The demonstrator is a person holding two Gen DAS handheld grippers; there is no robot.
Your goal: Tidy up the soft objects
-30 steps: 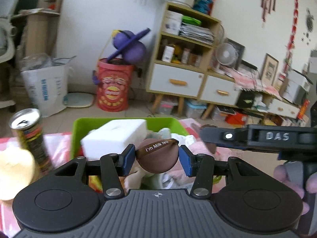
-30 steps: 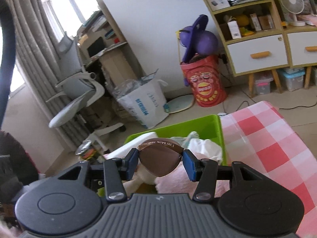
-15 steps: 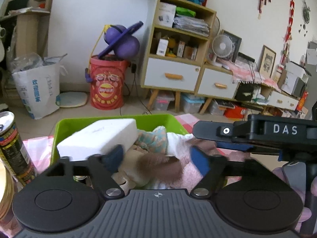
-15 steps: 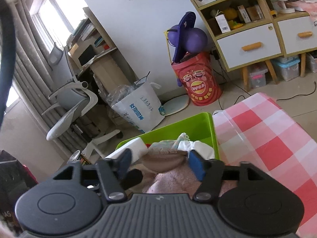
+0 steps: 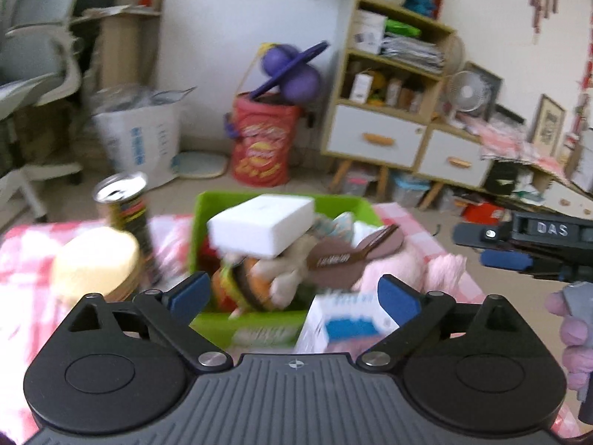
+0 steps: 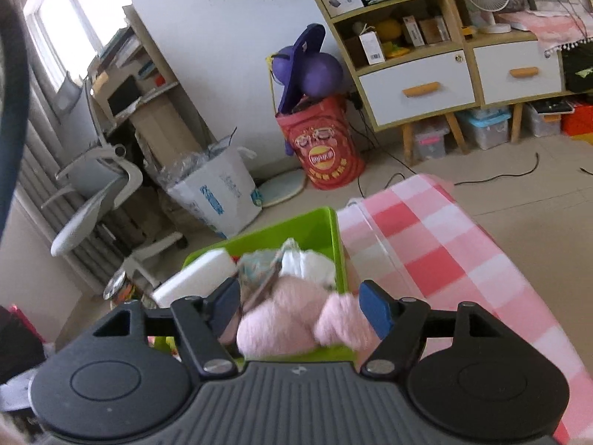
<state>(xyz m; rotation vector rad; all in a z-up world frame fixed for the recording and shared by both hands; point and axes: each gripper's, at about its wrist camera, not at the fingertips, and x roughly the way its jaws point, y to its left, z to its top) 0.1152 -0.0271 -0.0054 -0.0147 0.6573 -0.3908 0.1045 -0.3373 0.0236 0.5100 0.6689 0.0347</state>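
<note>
**Both grippers empty above the full bin**

Your left gripper (image 5: 294, 294) and right gripper (image 6: 300, 306) both stand spread wide, holding nothing. The brown toy (image 5: 343, 256) lies on the heap in the green bin (image 5: 207, 222), centre frame, dead ahead of your left gripper, its long axis tilting up to the right. The pink plush (image 6: 296, 319) sits between your right gripper's fingers, untouched.

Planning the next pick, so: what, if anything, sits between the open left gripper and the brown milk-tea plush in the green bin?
Nothing visible blocks it. The left gripper is open, and the brown plush lies exposed on top of the pile in the green bin. The white foam block sits beside it, farther left.
</note>
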